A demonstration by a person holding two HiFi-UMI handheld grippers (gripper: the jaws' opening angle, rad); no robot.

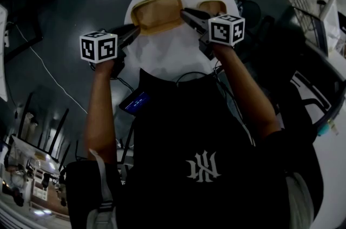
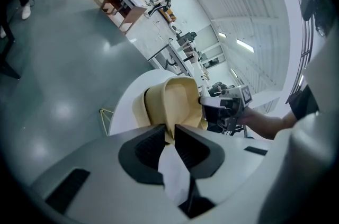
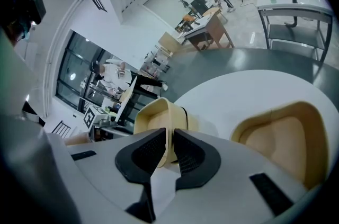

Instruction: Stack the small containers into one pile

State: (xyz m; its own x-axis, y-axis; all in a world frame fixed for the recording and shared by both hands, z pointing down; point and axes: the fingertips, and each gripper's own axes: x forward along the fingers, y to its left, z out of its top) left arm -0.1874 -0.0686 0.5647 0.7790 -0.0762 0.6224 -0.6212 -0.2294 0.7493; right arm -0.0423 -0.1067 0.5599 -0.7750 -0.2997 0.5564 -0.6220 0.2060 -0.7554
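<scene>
Tan container [image 1: 157, 12] is at the far side of the round white surface [image 1: 162, 54]. The left claw [image 1: 135, 31] pinches its left rim and the right claw [image 1: 185, 13] pinches its right rim. A second container [image 1: 212, 6] lies just beside it, by the edge. Each cube [image 1: 99, 46] bears black-and-white squares. The surface's near part is bare.

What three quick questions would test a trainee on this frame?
1. True or false: the left gripper and right gripper clamp the same tan container.
2. Which part of it do the jaws pinch?
3. The second container rests: A) on the white table; B) inside the held one; C) on the floor.
Key: 1 true; 2 its wall, at opposite sides; 3 A.
</scene>
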